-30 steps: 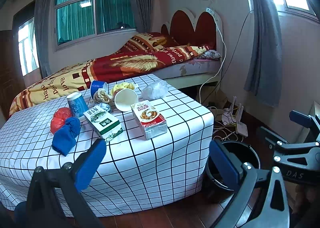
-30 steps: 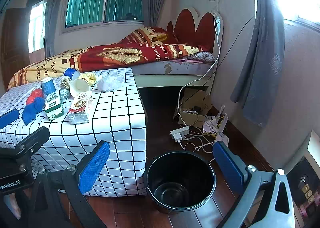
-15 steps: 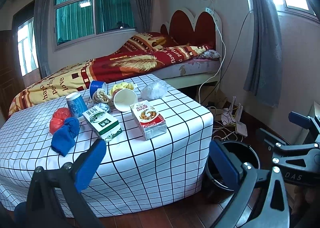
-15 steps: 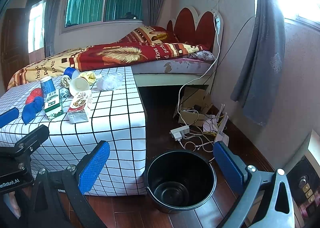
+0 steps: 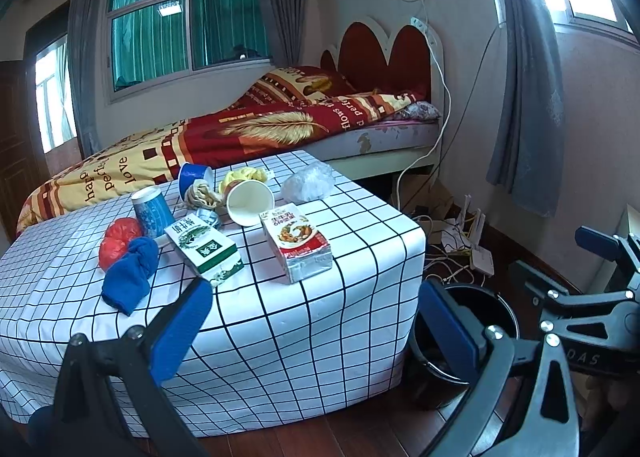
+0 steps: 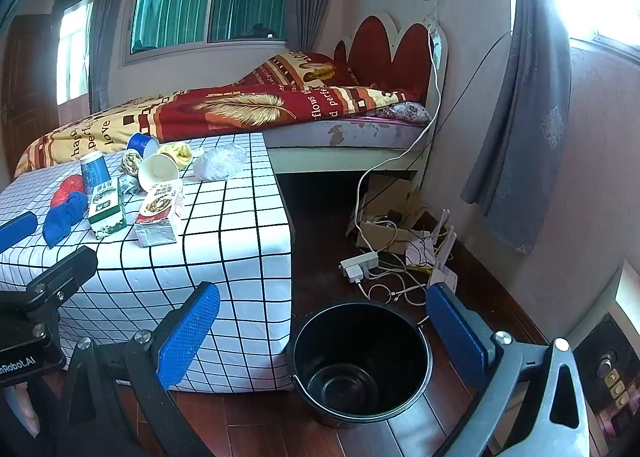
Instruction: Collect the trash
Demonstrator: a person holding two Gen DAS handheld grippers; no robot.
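Trash lies on a low table (image 5: 352, 309) with a grid cloth: a red-and-white carton (image 5: 296, 243), a green-and-white carton (image 5: 204, 247), a tipped white paper cup (image 5: 250, 203), a blue cup (image 5: 151, 211), a clear plastic bag (image 5: 308, 187), a red bag (image 5: 118, 239) and a blue cloth (image 5: 130, 277). An empty black bucket (image 6: 360, 361) stands on the floor by the table's right corner. My left gripper (image 5: 316, 331) is open in front of the table. My right gripper (image 6: 324, 333) is open just above the bucket. Neither holds anything.
A bed (image 5: 280, 129) with a red and yellow blanket lies behind the table. Cables, a power strip (image 6: 360, 263) and a cardboard box (image 6: 392, 213) clutter the floor by the right wall. Grey curtains (image 6: 516, 105) hang there.
Both views have shifted only slightly; the grippers stay open and nothing on the table has moved.
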